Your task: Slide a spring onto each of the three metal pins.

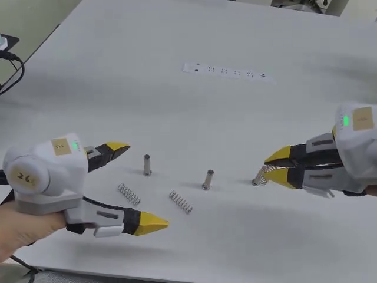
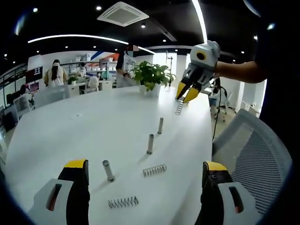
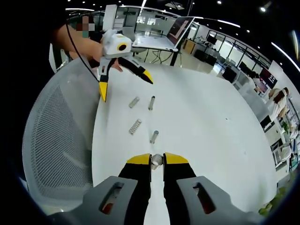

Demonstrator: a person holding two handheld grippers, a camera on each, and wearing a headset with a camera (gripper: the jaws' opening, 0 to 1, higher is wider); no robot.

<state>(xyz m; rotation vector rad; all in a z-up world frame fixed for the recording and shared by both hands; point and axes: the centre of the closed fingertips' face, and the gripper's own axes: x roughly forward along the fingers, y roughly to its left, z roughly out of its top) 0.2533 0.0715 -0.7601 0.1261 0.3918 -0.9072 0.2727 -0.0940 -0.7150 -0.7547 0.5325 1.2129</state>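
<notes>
Across the wide white table (image 1: 247,118) we hold two grey-and-white grippers with black, yellow-tipped fingers. Beside the table, behind our right fingers, we see a grey mesh chair (image 3: 61,140).

Our left gripper (image 1: 136,184) hovers over the near left part of the table. Its fingers are spread wide apart and grasp nothing. Our right gripper (image 1: 272,168) reaches in from the right. Its fingers are almost together, pinching a small coiled wire spring, the held spring (image 1: 263,174), at their tips.

Well beyond both pairs of fingertips lies a long white power strip (image 1: 227,72), flat on the table.

Three short silver metal pins stand upright in a loose row between the two grippers. The left pin (image 1: 146,165) stands just ahead of the upper left finger. The middle pin (image 1: 207,180) is roughly midway between the left and right fingertips. The third pin (image 2: 160,125) stands just in front of the right fingertips. The held spring slopes down towards it, but we cannot tell whether they touch.

Two more coiled wire springs lie flat. The first loose spring (image 1: 128,194) rests between the open left fingers, near the lower one. The second loose spring (image 1: 181,201) lies just past the left fingertips, near the middle pin.
</notes>
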